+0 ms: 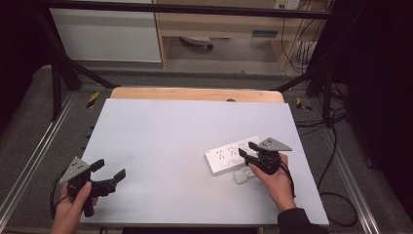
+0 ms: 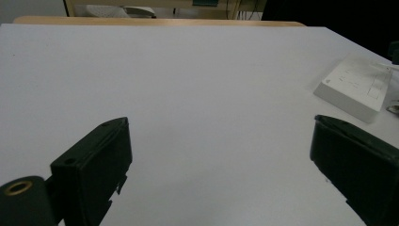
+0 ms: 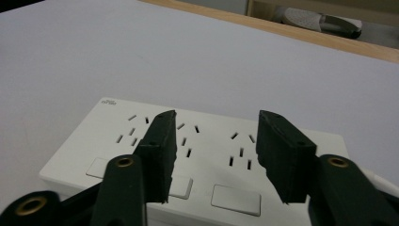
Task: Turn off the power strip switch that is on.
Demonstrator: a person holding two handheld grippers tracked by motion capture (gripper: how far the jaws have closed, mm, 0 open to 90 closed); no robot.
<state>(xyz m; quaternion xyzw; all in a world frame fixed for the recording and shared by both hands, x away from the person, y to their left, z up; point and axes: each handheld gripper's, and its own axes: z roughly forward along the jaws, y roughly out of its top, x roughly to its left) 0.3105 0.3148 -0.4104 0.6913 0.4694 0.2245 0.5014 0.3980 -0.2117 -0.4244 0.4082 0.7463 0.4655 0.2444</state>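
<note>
A white power strip [image 1: 229, 154] with several sockets and switch buttons lies flat on the right half of the white table top [image 1: 165, 146]. My right gripper [image 1: 247, 149] hovers just over the strip's right part, open, with its jaws standing apart above the sockets [image 3: 216, 117] and nothing between them. A small white plug [image 1: 241, 176] lies by the strip's near edge, beside the right hand. My left gripper [image 1: 109, 169] is held near the front left corner, wide open and empty [image 2: 220, 123]; it faces the power strip [image 2: 357, 87] across bare table.
A wooden strip [image 1: 195, 93] borders the table's far edge. Black frame posts [image 1: 56, 83] stand at both back corners. Cables [image 1: 331, 195] trail on the floor at the right. A shelf unit [image 1: 219, 29] stands behind the table.
</note>
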